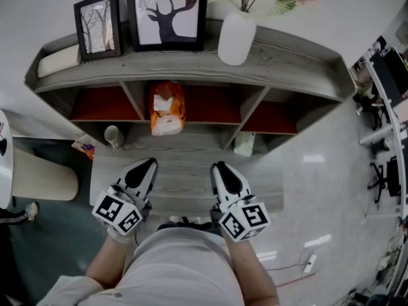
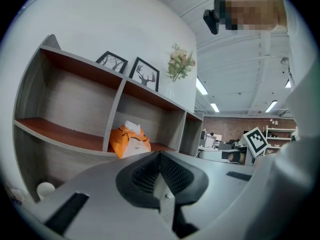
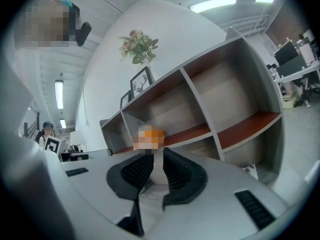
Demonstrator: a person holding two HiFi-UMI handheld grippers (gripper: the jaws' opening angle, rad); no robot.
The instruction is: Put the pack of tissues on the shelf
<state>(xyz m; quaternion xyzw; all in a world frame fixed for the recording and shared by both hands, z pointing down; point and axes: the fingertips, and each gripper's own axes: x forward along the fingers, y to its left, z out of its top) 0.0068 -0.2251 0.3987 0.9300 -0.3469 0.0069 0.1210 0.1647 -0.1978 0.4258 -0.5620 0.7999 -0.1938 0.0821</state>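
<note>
The orange-and-white pack of tissues [image 1: 167, 109] stands in the middle compartment of the grey shelf [image 1: 280, 59], on its red-brown board. In the left gripper view the pack [image 2: 129, 141] lies ahead, just left of the jaws. In the right gripper view it [image 3: 150, 136] is straight ahead under a mosaic patch. My left gripper [image 1: 148, 166] hovers in front of the shelf, close to my body, shut and empty [image 2: 160, 159]. My right gripper [image 1: 220, 167] hangs beside it with a narrow gap between its pads and nothing in it [image 3: 157, 161].
Two framed pictures [image 1: 167, 11] and a white vase of flowers [image 1: 236, 37] stand on the shelf top. A white cup [image 1: 113, 134] and a small pale box [image 1: 244, 144] sit on the low ledge. A round white table edge [image 1: 5, 152] is at the left, with office desks at the right.
</note>
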